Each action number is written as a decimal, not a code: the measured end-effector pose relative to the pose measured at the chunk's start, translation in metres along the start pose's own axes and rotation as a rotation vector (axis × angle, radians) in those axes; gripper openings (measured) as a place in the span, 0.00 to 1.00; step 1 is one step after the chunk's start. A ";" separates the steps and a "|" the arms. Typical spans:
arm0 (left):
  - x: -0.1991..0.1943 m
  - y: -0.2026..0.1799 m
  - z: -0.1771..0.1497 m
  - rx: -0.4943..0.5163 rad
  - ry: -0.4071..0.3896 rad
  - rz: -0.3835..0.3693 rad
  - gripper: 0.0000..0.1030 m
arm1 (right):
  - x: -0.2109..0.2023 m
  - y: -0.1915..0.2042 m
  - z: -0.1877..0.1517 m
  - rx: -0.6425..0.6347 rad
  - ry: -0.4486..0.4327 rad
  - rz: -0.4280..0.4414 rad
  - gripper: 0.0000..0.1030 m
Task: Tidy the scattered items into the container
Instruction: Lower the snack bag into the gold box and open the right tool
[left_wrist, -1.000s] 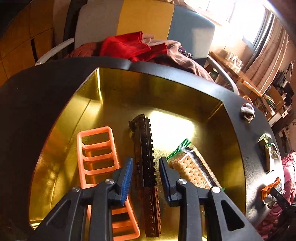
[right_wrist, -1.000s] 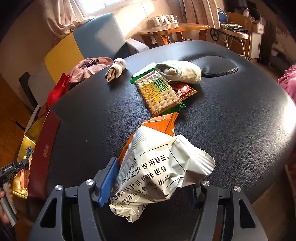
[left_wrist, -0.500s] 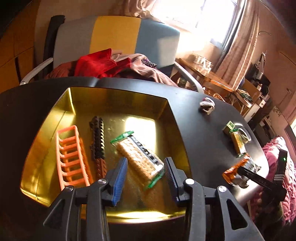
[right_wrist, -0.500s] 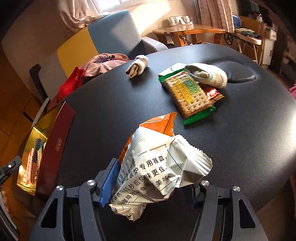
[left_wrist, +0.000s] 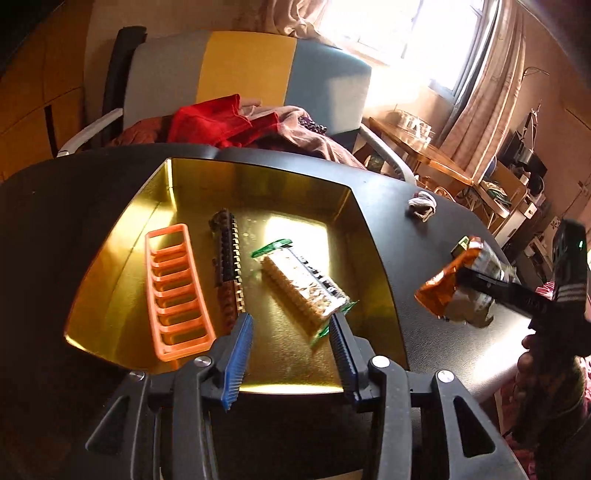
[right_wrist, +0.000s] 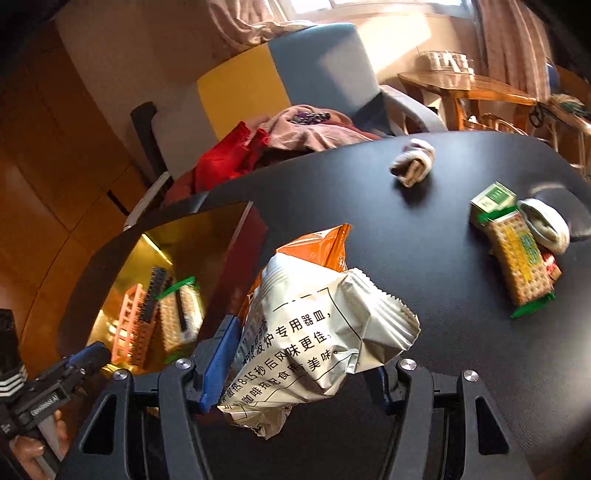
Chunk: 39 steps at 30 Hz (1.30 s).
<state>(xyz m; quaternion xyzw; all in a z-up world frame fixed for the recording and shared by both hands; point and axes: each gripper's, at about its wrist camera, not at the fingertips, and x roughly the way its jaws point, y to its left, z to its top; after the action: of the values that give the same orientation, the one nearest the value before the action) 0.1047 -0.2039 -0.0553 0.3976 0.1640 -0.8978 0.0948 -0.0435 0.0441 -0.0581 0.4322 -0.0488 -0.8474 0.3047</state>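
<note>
- Right now the right gripper (right_wrist: 299, 365) is clenched on a crumpled white-and-orange snack bag (right_wrist: 317, 332), held up off the black table (right_wrist: 443, 295), with the gold-lined container (right_wrist: 207, 236) off at about ten o'clock from it
- The left gripper (left_wrist: 291, 350) hangs empty over the near edge of the container (left_wrist: 258, 184), jaws spread apart with nothing between them
- Already lying in the container: an orange plastic rack (left_wrist: 177, 291), a dark brick strip (left_wrist: 227, 266) beside it, and a cracker pack (left_wrist: 306, 291) toward three o'clock of those
- Out on the table at one to two o'clock of the right gripper lie a rolled sock (right_wrist: 413, 166), a second cracker pack (right_wrist: 517, 258) and a pale sock (right_wrist: 546, 225) lying against it, with a small red packet half hidden beside them
- I'd say the step in hand is carrying the bag across to the container; the next move calls for swinging it over the rim toward ten o'clock, above the bare gold floor, and only then letting go
- The bag is puffy and light, so it may catch on the rim if dropped early
</note>
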 end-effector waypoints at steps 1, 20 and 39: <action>-0.003 0.002 -0.001 -0.002 -0.005 0.007 0.44 | 0.002 0.012 0.005 -0.022 -0.003 0.022 0.61; -0.019 0.044 -0.016 -0.075 -0.029 0.101 0.50 | 0.122 0.167 0.019 -0.342 0.194 0.160 0.61; -0.027 0.035 -0.012 -0.080 -0.045 0.110 0.54 | 0.080 0.145 0.016 -0.328 0.081 0.145 1.00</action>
<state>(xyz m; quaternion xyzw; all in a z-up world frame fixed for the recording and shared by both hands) 0.1415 -0.2310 -0.0501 0.3816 0.1754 -0.8927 0.1635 -0.0219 -0.1212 -0.0544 0.4057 0.0715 -0.8018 0.4330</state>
